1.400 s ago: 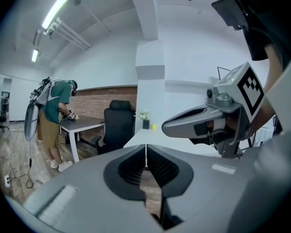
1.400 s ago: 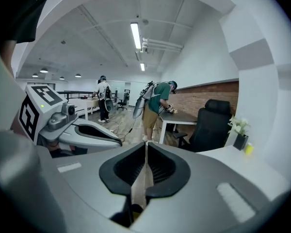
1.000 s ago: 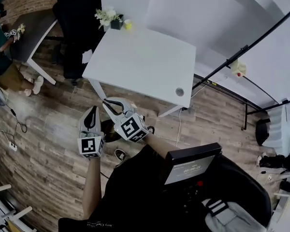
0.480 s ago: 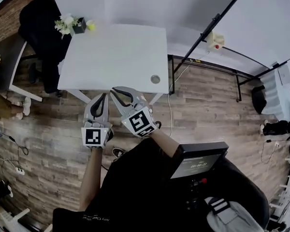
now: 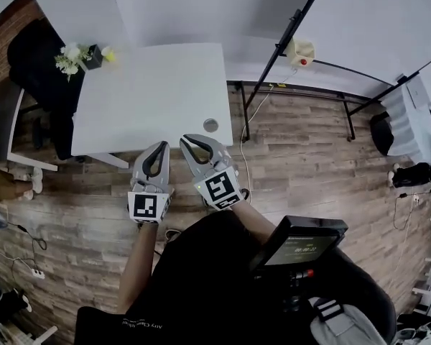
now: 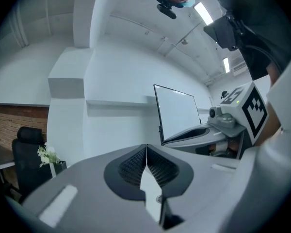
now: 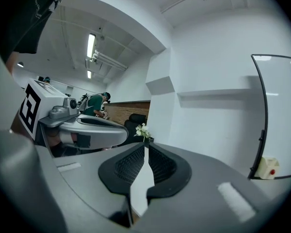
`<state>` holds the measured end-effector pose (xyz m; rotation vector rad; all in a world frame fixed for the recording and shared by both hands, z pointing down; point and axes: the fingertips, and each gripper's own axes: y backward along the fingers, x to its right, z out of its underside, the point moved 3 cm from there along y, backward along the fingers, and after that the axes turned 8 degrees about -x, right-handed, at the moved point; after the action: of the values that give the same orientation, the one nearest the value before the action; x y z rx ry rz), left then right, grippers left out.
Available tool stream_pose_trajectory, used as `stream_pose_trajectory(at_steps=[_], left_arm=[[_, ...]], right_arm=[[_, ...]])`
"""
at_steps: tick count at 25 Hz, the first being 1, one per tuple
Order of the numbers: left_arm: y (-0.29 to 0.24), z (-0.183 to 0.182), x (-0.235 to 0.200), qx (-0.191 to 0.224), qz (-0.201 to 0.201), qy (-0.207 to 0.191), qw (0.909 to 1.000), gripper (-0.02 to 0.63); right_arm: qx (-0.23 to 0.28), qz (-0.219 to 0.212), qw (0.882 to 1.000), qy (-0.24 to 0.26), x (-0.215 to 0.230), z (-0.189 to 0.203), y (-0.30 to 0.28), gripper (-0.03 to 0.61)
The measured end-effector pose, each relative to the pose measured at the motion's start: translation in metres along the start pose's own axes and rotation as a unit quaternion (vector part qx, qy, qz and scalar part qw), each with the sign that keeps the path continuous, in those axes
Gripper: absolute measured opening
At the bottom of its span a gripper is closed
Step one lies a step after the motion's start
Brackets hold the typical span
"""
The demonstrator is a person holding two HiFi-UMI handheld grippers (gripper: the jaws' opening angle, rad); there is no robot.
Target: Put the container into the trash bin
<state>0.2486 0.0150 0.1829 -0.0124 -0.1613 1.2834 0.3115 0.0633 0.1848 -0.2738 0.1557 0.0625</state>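
Note:
No container or trash bin shows in any view. In the head view both grippers are held side by side at the near edge of the white table [image 5: 151,99]. My left gripper [image 5: 159,146] is shut with nothing in it; in its own view the left gripper [image 6: 146,147] shows its ribbed pads meeting. My right gripper [image 5: 189,141] is also shut and empty, and in its own view the right gripper [image 7: 145,147] has its pads touching at the tips. Each gripper sees the other beside it: the right gripper [image 6: 233,123] and the left gripper [image 7: 85,125].
A pot of white flowers [image 5: 73,56] and a yellow cup [image 5: 108,54] stand at the table's far left corner. A round cable hole [image 5: 210,125] is near its right edge. A black chair [image 5: 32,60] is at the left. A black-framed whiteboard [image 5: 359,20] stands at the right, over wood floor [image 5: 309,164].
The view has swung round, so the white table now lies straight ahead. Both grippers have moved together from over the wood floor to the table's near edge, still shut.

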Motion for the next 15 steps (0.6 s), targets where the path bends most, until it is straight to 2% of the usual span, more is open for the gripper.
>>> stream_pose_trajectory(at_steps=[6,10,13,15], left_arm=[[-0.031,0.009,0.016,-0.005,-0.007,0.008,0.9999,0.003],[-0.051,0.012,0.028,-0.029,-0.005,-0.004,0.9996,0.003],[-0.065,0.018,0.03,-0.011,-0.018,-0.002,0.9998,0.003],[-0.074,0.024,0.029,-0.012,-0.024,0.002,0.9996,0.003]], right_arm=[[-0.002,-0.005,1.0,0.0,0.033,0.019,-0.002,0.041],[-0.006,-0.014,1.0,-0.001,0.057,0.034,-0.005,0.041],[-0.011,-0.024,1.0,-0.006,0.071,0.045,-0.01,0.037],[-0.014,-0.031,0.999,-0.007,0.077,0.05,-0.016,0.031]])
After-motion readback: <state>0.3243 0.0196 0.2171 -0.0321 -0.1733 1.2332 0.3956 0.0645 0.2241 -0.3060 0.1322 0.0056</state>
